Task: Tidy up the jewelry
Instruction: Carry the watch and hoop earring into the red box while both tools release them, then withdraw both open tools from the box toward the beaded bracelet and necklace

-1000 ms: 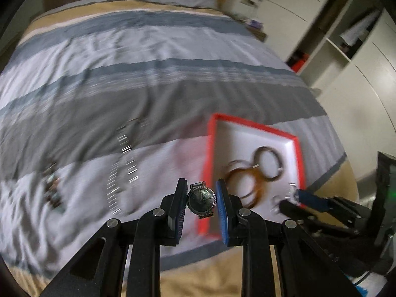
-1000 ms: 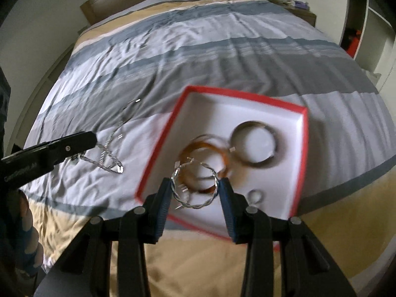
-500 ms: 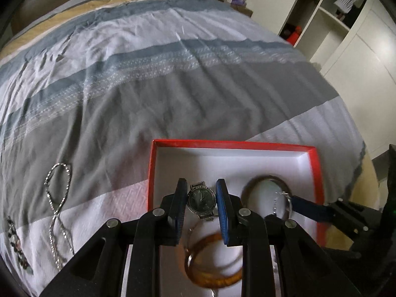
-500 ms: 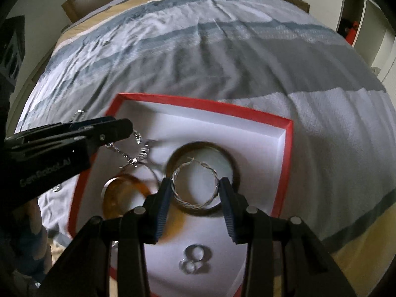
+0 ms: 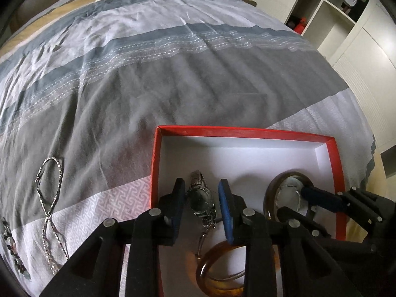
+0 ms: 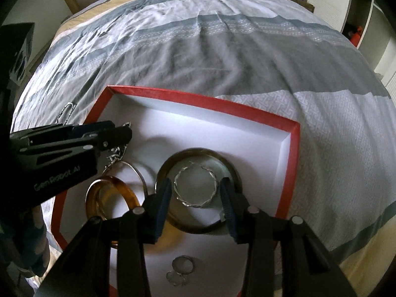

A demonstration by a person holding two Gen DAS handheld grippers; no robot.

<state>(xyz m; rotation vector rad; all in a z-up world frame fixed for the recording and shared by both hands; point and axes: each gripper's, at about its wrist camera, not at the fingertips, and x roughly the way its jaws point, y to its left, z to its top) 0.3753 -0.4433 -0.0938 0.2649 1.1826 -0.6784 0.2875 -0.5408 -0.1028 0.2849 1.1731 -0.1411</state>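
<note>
A red box with a white inside (image 5: 247, 132) (image 6: 289, 148) lies on the bed. My left gripper (image 5: 201, 198) is open over its left part, and a silver watch (image 5: 201, 201) lies loose between the fingers on the box floor. My right gripper (image 6: 195, 193) is open over a dark bangle (image 6: 198, 227). A twisted silver hoop (image 6: 195, 185) lies between the fingers inside that bangle, apart from both pads. An amber bangle (image 6: 111, 198) (image 5: 217, 279) and small silver rings (image 6: 182, 267) lie in the box too. The left gripper also shows in the right wrist view (image 6: 118, 133).
A silver chain necklace (image 5: 49, 198) and a dark beaded piece (image 5: 12, 252) lie on the striped bedspread left of the box. White wardrobes and open shelves (image 5: 346, 24) stand to the right of the bed. A wooden headboard (image 6: 74, 0) is at the far end.
Both grippers have come down into the box and opened. The watch has dropped from the left fingers onto the box floor; the hoop has left the right fingers and lies inside the dark bangle.
</note>
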